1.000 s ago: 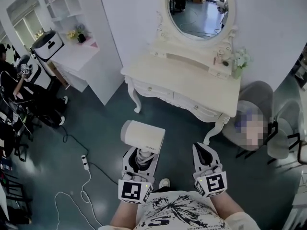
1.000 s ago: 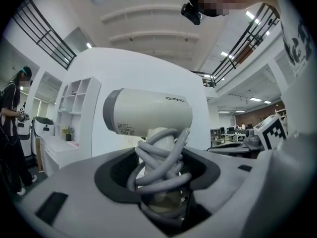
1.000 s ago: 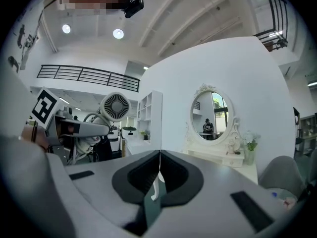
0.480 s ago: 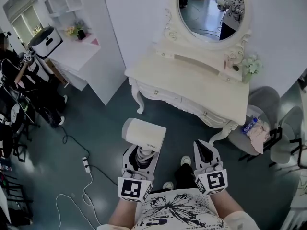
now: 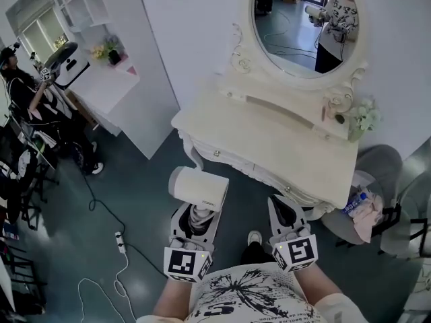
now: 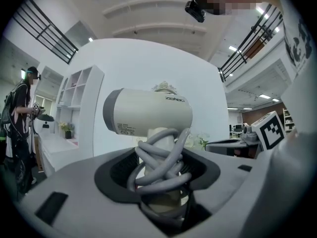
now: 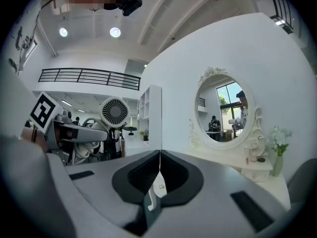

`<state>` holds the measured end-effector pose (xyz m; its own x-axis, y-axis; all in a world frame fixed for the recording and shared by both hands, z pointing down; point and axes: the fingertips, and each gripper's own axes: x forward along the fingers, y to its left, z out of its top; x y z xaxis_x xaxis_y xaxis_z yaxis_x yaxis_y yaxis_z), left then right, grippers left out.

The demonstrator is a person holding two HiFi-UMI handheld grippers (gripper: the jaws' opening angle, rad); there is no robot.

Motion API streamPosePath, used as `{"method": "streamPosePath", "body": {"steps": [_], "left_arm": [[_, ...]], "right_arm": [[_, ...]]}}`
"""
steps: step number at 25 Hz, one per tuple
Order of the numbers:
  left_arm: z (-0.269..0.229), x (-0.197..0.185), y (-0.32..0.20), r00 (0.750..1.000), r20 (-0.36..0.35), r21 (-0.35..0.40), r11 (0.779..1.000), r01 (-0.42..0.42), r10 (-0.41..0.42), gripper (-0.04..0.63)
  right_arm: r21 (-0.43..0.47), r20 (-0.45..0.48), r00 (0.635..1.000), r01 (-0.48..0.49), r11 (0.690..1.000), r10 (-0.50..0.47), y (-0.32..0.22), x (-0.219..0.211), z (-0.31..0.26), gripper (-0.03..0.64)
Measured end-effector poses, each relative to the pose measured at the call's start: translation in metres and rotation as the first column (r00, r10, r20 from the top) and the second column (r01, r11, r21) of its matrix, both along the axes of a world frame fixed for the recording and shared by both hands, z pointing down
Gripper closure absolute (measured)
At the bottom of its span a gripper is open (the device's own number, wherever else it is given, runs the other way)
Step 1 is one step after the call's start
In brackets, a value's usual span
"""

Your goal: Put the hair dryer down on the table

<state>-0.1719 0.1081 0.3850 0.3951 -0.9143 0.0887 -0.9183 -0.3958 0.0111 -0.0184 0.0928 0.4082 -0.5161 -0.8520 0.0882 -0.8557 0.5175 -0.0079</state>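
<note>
A cream hair dryer [image 5: 198,188] with its grey cord wound round the handle [image 6: 158,157] stands upright between the jaws of my left gripper [image 5: 194,219], which is shut on the handle. The dryer's barrel [image 6: 147,112] points sideways above the jaws. In the right gripper view the dryer's rear grille [image 7: 115,112] shows at the left. My right gripper [image 5: 285,215] is shut with nothing in it, its jaws meeting in a thin line [image 7: 159,170]. Both hang in front of the cream dressing table [image 5: 269,147], short of its front edge.
An oval mirror [image 5: 303,22] stands at the table's back, with a small flower vase [image 5: 362,120] at its right end. A grey chair [image 5: 377,180] with a bottle is to the right, white shelving [image 5: 101,66] and a person [image 5: 27,106] to the left. A power strip [image 5: 121,242] lies on the floor.
The dressing table has come nearer and shifted right in the head view as I stepped forward. Both grippers keep their places before me, with the dryer still held.
</note>
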Motion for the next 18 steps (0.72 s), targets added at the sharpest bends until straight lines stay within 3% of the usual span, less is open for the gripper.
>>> {"method": "streamPosePath", "body": {"steps": [8, 18], "left_arm": [[0.002, 0.048, -0.107, 1.000, 0.000, 0.010, 1.000, 0.014, -0.014, 0.344], [0.023, 0.086, -0.198, 0.998, 0.024, -0.047, 0.997, -0.064, 0.065, 0.344]], "right_arm": [[0.008, -0.015, 0.999, 0.036, 0.999, -0.036, -0.109, 0.044, 0.001, 0.598], [-0.019, -0.008, 1.000, -0.024, 1.000, 0.024, -0.189, 0.083, 0.009, 0.598]]}}
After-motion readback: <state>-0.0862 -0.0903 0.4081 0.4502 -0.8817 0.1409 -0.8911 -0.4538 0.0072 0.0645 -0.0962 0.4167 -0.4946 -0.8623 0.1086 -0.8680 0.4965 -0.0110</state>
